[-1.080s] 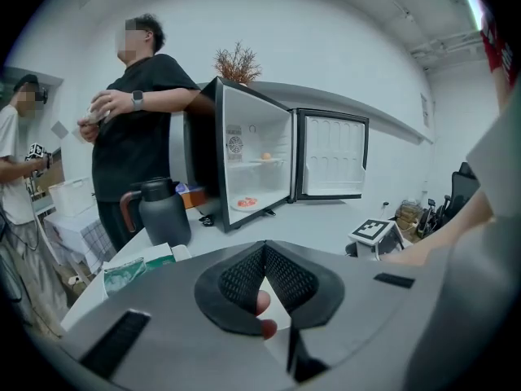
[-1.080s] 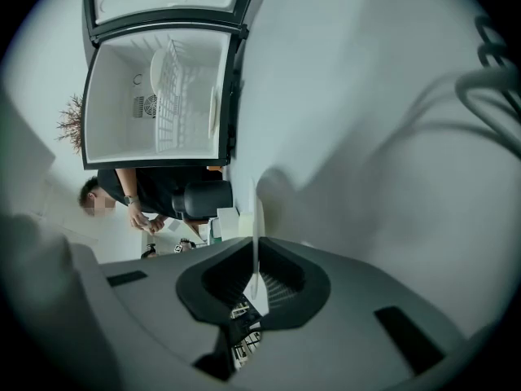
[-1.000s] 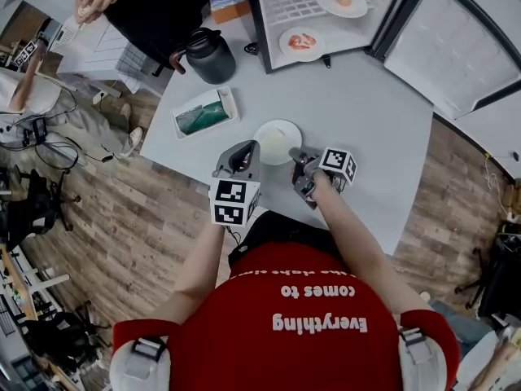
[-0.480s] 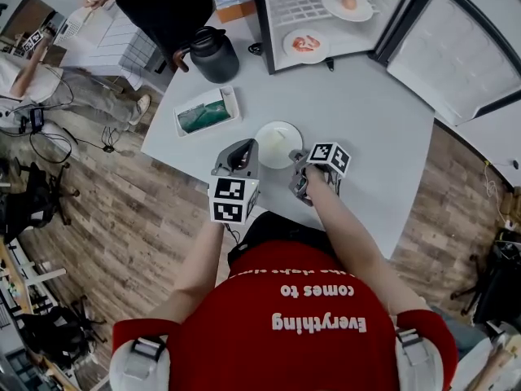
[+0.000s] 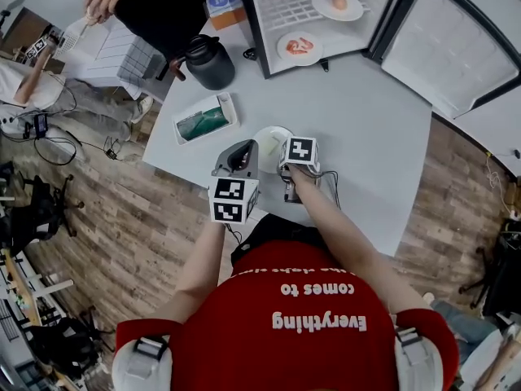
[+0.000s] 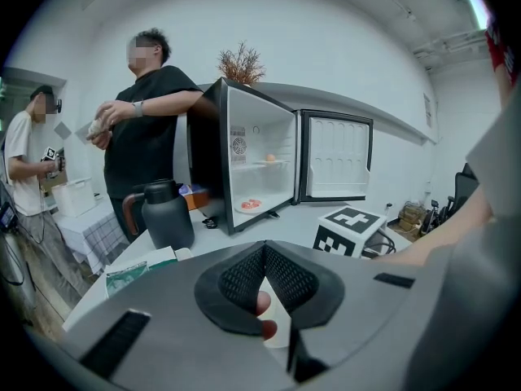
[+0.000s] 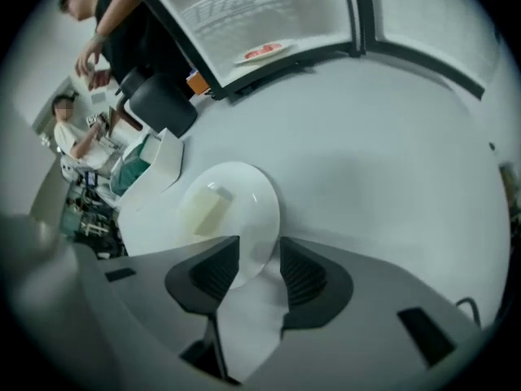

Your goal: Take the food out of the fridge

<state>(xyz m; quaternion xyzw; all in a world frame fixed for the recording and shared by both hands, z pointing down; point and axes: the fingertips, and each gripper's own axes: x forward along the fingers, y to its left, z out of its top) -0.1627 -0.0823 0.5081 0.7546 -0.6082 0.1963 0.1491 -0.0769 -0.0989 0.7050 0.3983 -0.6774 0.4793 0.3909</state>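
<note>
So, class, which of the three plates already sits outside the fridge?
The plate with the pale slab, on the table by the right gripper; the others sit inside the fridge.

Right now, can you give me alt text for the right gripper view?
The right gripper has just been opening its jaws, which stand apart with the near rim of a white plate between them; the plate holds a pale slab and sits on a grey table. Beyond, an open fridge has a plate of red food on its floor.
</note>
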